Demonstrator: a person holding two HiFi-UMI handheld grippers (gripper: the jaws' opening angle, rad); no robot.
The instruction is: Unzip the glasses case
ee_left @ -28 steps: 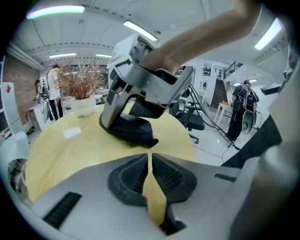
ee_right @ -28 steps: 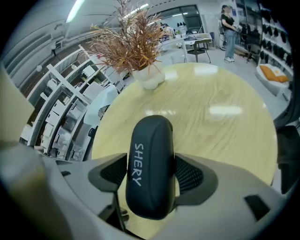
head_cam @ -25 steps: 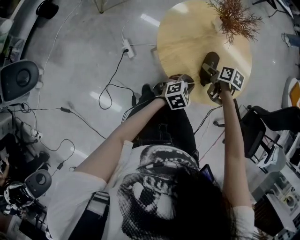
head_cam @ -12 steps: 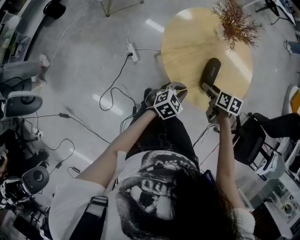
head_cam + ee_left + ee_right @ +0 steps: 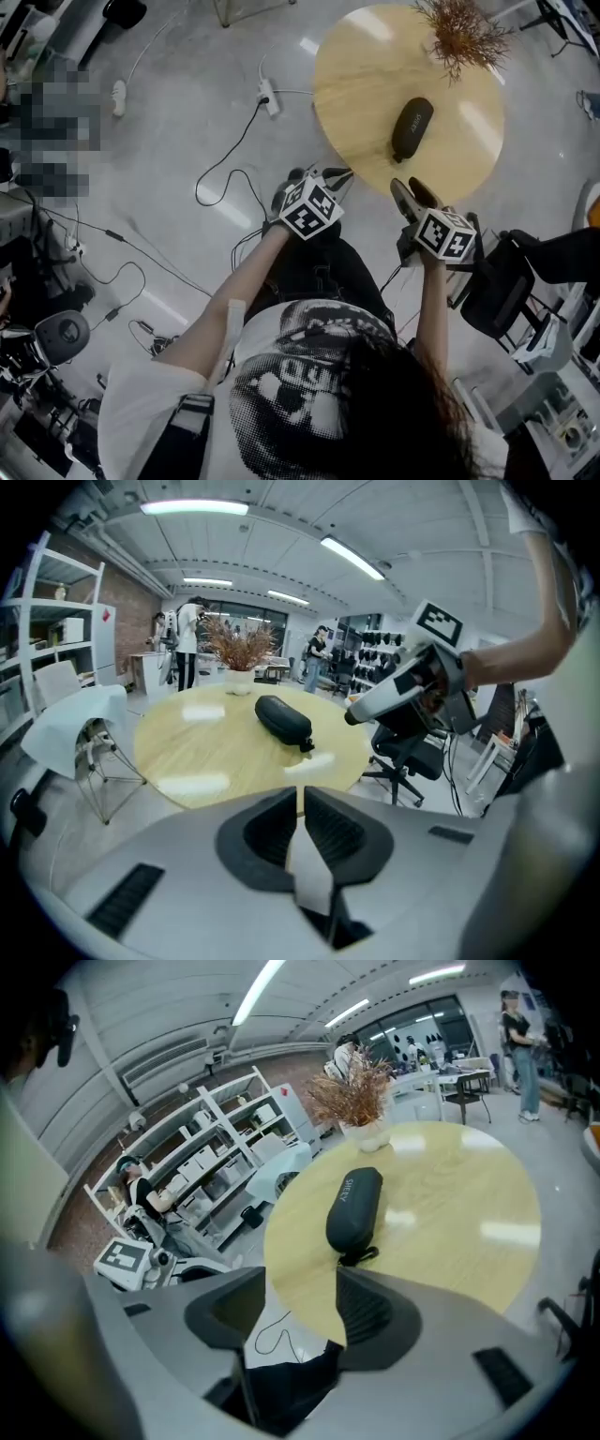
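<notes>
Glasses case point(image 5: 412, 128): lies on the bench point(image 5: 356, 84), lid down, well apart from both grippers.
Zip: undone or done up, cannot tell.
Left gripper point(image 5: 300, 799): jaws nearly touching, empty.
Right gripper point(image 5: 300, 1288): jaws apart, just been closing, empty.

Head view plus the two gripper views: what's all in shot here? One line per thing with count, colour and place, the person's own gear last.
round table: 1, light wood, upper middle of the head view
glasses case: 1, black, lying closed on the table, untouched
dried plant: 1, brown, in a white vase at the table's far edge
power strip: 1, white, on the grey floor left of the table
office chair: 1, black, beside the table
left gripper: 1, grey, jaws together, empty
right gripper: 1, grey, jaws apart, just been closing, nothing between them
</notes>
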